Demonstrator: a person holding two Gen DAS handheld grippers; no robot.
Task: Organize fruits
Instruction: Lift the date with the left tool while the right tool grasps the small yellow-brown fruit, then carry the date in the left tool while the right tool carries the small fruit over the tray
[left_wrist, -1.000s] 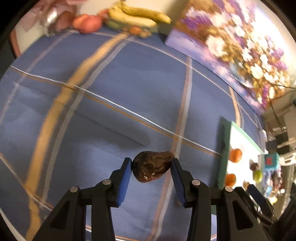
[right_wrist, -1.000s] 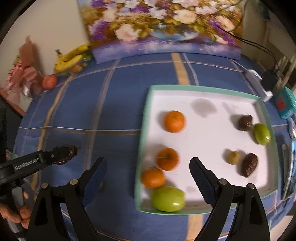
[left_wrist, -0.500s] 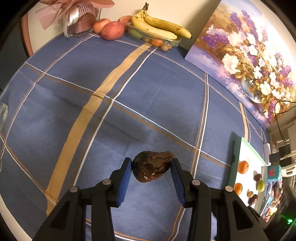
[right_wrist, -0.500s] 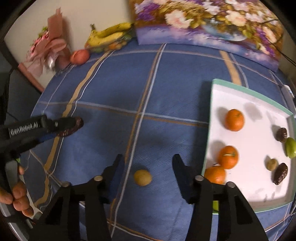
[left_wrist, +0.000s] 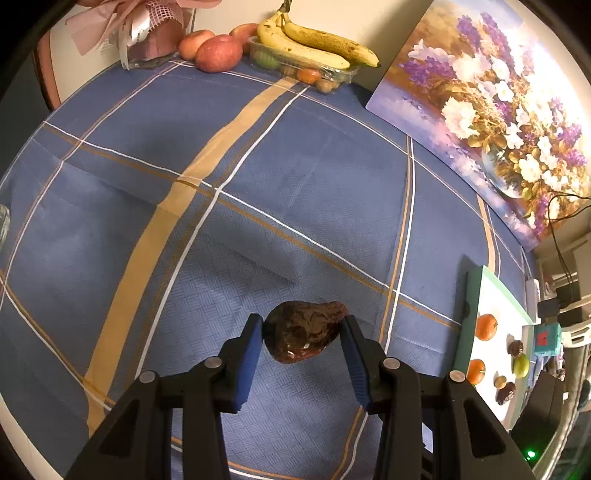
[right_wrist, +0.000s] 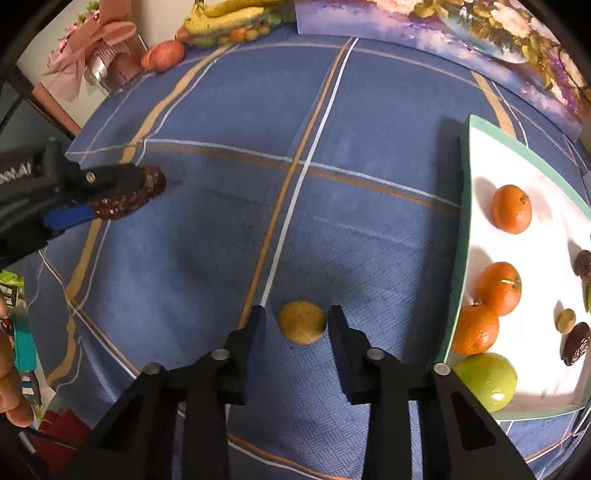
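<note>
Fruits sit in two places on the blue plaid tablecloth (left_wrist: 295, 155): some in the white tray with a green rim (right_wrist: 466, 236) at our right, others loose on the cloth. Our left gripper (left_wrist: 302, 332) is clamped on a dark brown wrinkled date-like fruit (left_wrist: 301, 334) — both blue pads (left_wrist: 249, 354) press its sides, and in the right wrist view it appears raised a little above the cloth, well apart from the tray.

Our right gripper (right_wrist: 295, 326) stands open around a small round tan fruit (right_wrist: 302, 322) that rests on the cloth. Its right finger sits just against the fruit while a narrow gap shows on the left side, so we cannot call it gripped. This fruit lies near the tray's left rim, outside it.

Inside the tray we see three orange tangerines (right_wrist: 511, 208) in a column along the left side, a green round fruit (right_wrist: 487, 380) at the near corner touching the nearest tangerine, and farther right a small olive-coloured fruit (right_wrist: 566, 320) beside a dark brown date (right_wrist: 575, 343).

At the table's far edge lie yellow bananas (left_wrist: 317, 40) over a clear plastic box, red apples (left_wrist: 218, 53) beside them, and a pink ribboned gift bundle (left_wrist: 147, 22) — with a floral painting (left_wrist: 491, 96) leaning at the right.
</note>
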